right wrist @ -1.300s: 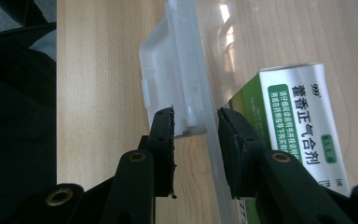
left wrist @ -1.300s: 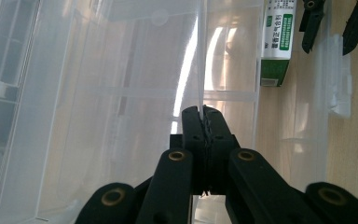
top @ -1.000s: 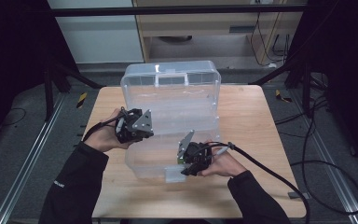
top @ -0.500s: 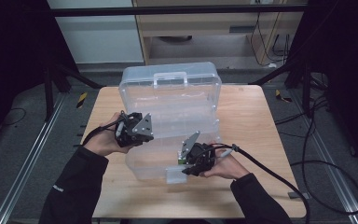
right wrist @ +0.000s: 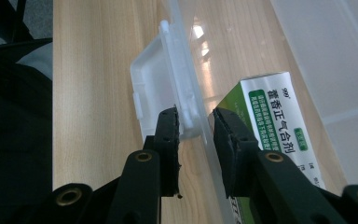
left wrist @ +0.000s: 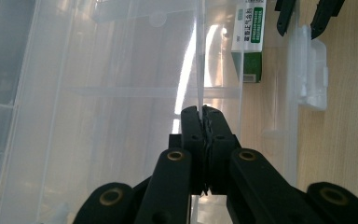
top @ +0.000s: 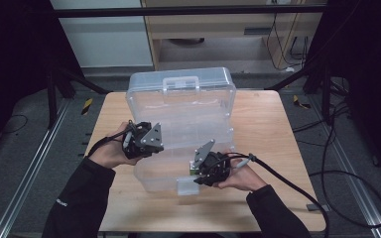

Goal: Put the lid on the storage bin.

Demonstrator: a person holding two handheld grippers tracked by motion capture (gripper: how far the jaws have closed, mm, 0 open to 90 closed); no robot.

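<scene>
High view: a clear plastic storage box [top: 178,124] is lying open on the wooden counter [top: 268,119], its lid with a moulded handle [top: 180,84] being propped upright at the far side. A green-and-white carton [right wrist: 279,126] is lying inside the box against its near wall. A white latch flap [right wrist: 161,88] is hanging from the front rim of the box, out over the counter.

In the left gripper view, a thin transparent wall [left wrist: 198,70] of the box is being pinched edge-on by the left gripper [left wrist: 201,114], whose jaws are being held fully together on it. In the right gripper view, the front wall at the latch is being straddled by the right gripper [right wrist: 196,128]; its jaws have just been closing, a gap is remaining on each side of the plastic, and the wall is not yet being pressed.

Dark sleeves [top: 79,198] are entering from the bottom edge, and a black cable [top: 287,183] is trailing off the right gripper across the counter.
</scene>
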